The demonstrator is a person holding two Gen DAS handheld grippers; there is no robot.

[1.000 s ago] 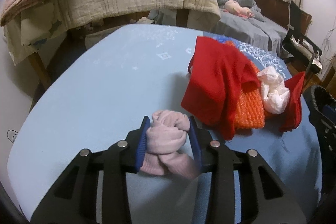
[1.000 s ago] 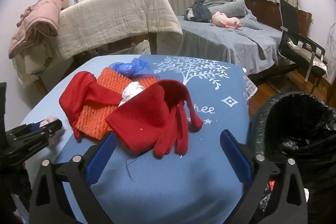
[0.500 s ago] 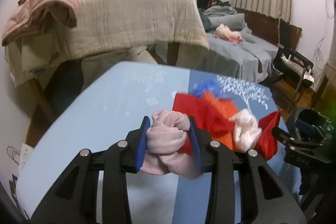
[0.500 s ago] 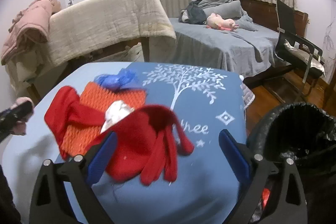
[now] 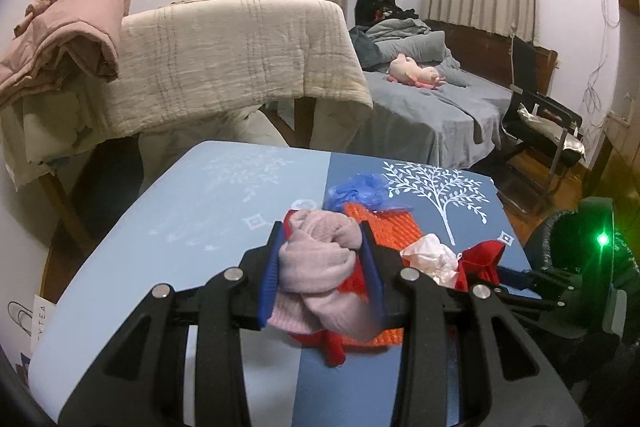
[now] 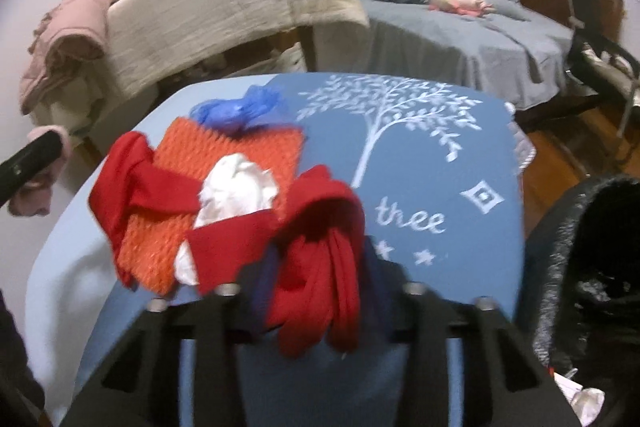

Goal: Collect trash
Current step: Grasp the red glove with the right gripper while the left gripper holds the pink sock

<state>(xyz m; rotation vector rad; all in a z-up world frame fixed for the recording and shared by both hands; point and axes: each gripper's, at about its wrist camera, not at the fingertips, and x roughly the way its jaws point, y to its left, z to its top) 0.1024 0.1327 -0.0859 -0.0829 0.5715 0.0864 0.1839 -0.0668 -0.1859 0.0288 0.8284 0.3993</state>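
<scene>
A: What does each tool have?

B: The left tool (image 5: 320,275) is clamped on a bundled pink sock (image 5: 316,259), held up over the blue surface (image 5: 192,227). The right tool (image 6: 316,291) has just been closing, and its blue pads now pinch the dangling fingers of a red glove (image 6: 320,251) at the near edge of the pile.

A: And the rest of the pile?

B: Lying on the surface: an orange knit piece (image 6: 224,163), a second red glove (image 6: 132,183) draped over its left side, a crumpled white tissue (image 6: 236,187) between the two gloves, and a blue plastic bag (image 6: 240,109) at the far end. The black-lined trash bin (image 6: 592,259) stands just off the surface's right edge.

A: How will the glove handle?

B: I'd say light and limp. It's knit, so it sags and stretches instead of lifting as one piece. Gripped by the fingers, the cuff will trail, and it may drag the tissue along, since the glove seems to overlap it.

A: A better hold?

B: Probably the bunched middle of the glove, where the fabric is thick. The sock is balled, so it should stay put, soft but not slippery.
</scene>
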